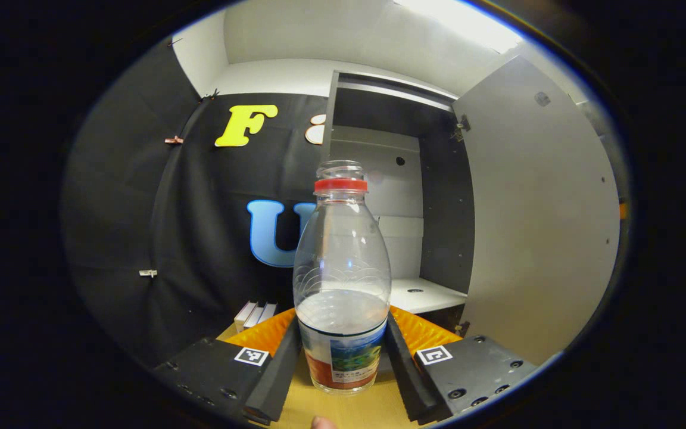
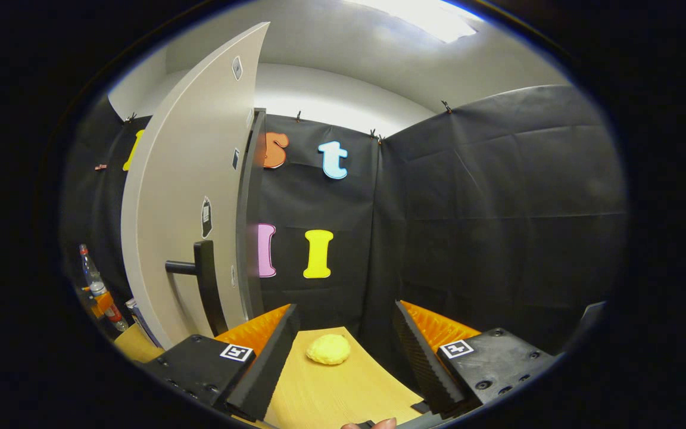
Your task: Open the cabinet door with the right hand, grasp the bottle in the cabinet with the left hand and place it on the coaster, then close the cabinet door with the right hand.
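The bottle stood upright between the two fingers of the left hand-held gripper, both fingers pressing its labelled lower body — a firm clench. It was clear plastic, rounded at the shoulder, with a red neck ring, no cap visible, and water filling roughly its lower third. Its base was close over the yellowish wooden counter; whether it touched the surface could not be told. Behind it the cabinet stood open, its pale shelf bare and its dark inner wall to the right. The smooth grey door was swung wide to the right.

In the right gripper view, the right hand-held gripper pointed level over the counter with its fingers spread wide, grasping nothing. Between and beyond them lay a lumpy yellow object on the wood. The door's outer face showed at left with its dark bar handle — well apart from the fingers. The bottle appeared small at far left.
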### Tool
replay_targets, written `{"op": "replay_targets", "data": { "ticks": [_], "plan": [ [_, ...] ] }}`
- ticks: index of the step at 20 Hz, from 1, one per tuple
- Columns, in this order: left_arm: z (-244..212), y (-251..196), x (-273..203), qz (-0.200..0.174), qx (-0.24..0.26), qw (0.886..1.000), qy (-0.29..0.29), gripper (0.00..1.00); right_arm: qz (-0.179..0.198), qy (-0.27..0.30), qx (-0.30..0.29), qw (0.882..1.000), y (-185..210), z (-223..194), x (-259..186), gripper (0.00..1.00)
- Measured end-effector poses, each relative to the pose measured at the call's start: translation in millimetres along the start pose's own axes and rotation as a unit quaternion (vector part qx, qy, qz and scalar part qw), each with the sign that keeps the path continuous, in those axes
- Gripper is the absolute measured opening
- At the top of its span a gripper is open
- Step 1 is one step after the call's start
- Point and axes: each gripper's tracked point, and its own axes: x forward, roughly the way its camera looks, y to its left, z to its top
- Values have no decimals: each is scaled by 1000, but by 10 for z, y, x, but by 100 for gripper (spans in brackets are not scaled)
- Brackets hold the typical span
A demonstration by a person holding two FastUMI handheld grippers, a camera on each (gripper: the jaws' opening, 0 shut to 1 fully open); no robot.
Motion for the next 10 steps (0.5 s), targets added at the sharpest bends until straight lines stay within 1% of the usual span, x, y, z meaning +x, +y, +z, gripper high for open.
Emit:
{"op": "replay_targets", "data": {
  "ticks": [3,5,10],
  "plan": [
    [-429,152,-211,1,12,1000,12,75,3,-11,-2,1000,66,28,-45,98],
    [-736,190,-329,-10,22,999,25,75,-2,-12,-5,1000,48,-5,-89,98],
    [-1377,254,-575,-33,4,998,46,76,-7,-10,-1,1000,87,9,-136,98]
  ]
}}
